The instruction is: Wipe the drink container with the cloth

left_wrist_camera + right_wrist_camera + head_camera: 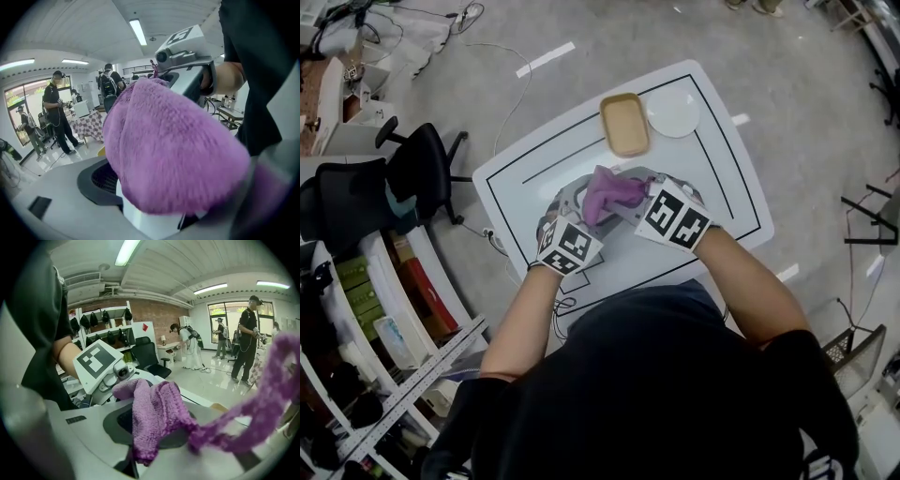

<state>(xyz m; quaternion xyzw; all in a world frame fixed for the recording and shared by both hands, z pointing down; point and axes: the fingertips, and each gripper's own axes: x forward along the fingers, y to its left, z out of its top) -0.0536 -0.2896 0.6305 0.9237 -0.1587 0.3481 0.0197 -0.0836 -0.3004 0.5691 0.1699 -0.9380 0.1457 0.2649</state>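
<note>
A purple cloth (614,192) is bunched between my two grippers at the middle of the white table (722,159). In the left gripper view the cloth (173,145) drapes over a white object (150,220), apparently the drink container, and hides most of it. My left gripper (180,197) stands open around it, its dark pad (101,180) apart from the white surface. In the right gripper view my right gripper (157,446) is shut on the cloth (154,420), which spills over its jaws. Both marker cubes, left (567,246) and right (677,216), show in the head view.
A tan tray (624,124) and a white round plate (673,112) lie at the table's far side. A black office chair (417,169) and shelves (384,300) stand to the left. People (58,112) stand in the room behind.
</note>
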